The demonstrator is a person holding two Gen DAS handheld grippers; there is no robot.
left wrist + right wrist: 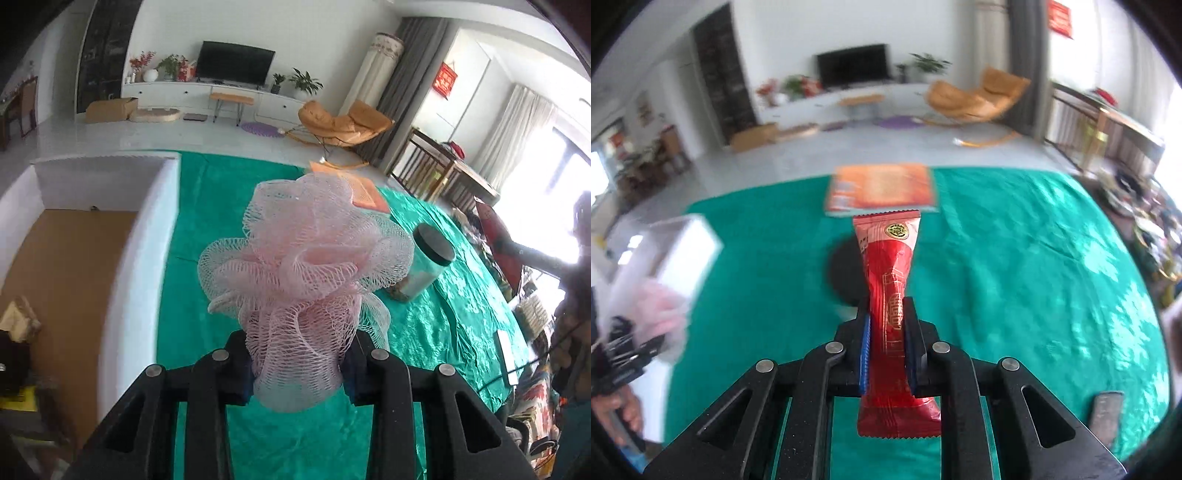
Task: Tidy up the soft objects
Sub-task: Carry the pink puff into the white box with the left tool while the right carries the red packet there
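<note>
Left wrist: left tool (297,363) pinching pink mesh pouf (303,258); right tool (886,325) clamped on red packet (891,295).

I am working in a home, in its living room. Far ahead of my fingers a dark television (235,62) stands on a long white cabinet (207,96) against the wall, with potted plants (305,82) at either end of it. Ahead and to the right of the fingers sits an orange lounge chair (343,123), with grey curtains (410,85) behind it. Directly under my fingers a green cloth (1015,266) covers the table, and pale floor tiles (798,162) stretch beyond its far edge.
</note>
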